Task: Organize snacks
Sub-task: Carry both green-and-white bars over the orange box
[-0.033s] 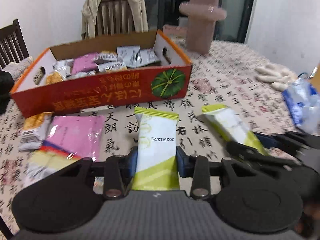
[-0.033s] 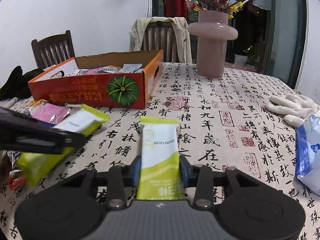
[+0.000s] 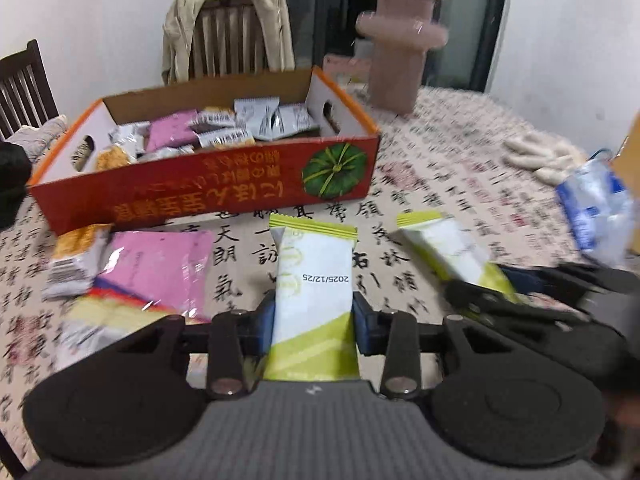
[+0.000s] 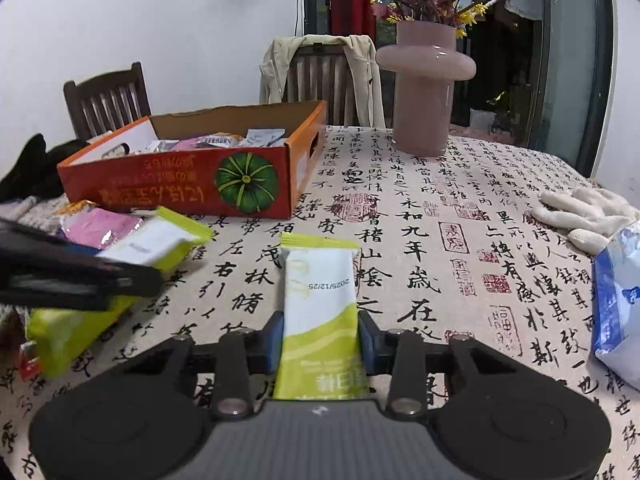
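Observation:
My left gripper (image 3: 314, 316) has its jaws closing, and the blue pads press both sides of a white-and-lime snack packet (image 3: 312, 280) held just above the table. In the same way, the closing jaws of my right gripper (image 4: 320, 336) pinch a matching packet (image 4: 320, 280). The two grippers sit side by side. The right gripper (image 3: 520, 288) shows at the right of the left wrist view, and the left gripper (image 4: 80, 276) at the left of the right wrist view. Beyond them stands an orange cardboard box (image 3: 200, 192) (image 4: 160, 184) with several snack packets inside.
Loose packets, one of them pink (image 3: 160, 264), lie left of my left gripper in front of the box. A pink vase (image 4: 424, 92) stands at the back. White gloves (image 4: 580, 212) and a blue-and-white bag (image 4: 616, 304) lie to the right. Wooden chairs stand behind the table.

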{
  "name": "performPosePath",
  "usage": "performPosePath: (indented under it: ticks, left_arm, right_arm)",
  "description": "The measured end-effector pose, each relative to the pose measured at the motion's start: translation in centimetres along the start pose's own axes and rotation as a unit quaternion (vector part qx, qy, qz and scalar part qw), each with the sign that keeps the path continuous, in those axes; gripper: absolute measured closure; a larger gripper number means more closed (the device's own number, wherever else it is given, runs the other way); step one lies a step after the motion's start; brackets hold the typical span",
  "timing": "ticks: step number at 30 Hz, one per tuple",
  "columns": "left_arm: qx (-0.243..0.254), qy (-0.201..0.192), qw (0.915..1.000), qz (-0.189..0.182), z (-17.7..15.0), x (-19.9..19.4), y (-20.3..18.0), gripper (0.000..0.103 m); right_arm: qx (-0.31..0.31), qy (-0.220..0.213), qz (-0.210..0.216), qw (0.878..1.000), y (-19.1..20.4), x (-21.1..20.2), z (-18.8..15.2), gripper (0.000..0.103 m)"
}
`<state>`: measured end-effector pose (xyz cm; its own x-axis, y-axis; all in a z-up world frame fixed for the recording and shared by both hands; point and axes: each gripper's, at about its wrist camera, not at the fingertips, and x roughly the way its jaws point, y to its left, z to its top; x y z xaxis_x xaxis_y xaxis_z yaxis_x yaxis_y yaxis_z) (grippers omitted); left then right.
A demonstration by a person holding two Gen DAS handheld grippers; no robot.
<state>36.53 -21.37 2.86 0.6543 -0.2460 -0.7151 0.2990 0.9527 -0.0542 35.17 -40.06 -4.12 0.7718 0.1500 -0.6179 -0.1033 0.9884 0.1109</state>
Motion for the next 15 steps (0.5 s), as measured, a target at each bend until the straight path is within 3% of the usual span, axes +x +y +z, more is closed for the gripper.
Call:
performPosePath:
  ticks: [8, 15]
  left_arm:
    - [-0.016, -0.07, 0.9971, -0.025, -3.9, -9.6, 4.0, 0.065]
    - [-0.053, -0.075, 0.9951, -0.037, -6.6, -11.6, 7.2, 0.065]
  right_arm:
    - [-0.013, -0.019, 0.023, 0.999, 3.7, -5.3, -1.9, 0.069]
    - [-0.013, -0.027, 0.037, 0.999, 7.6, -9.4, -4.0, 0.069]
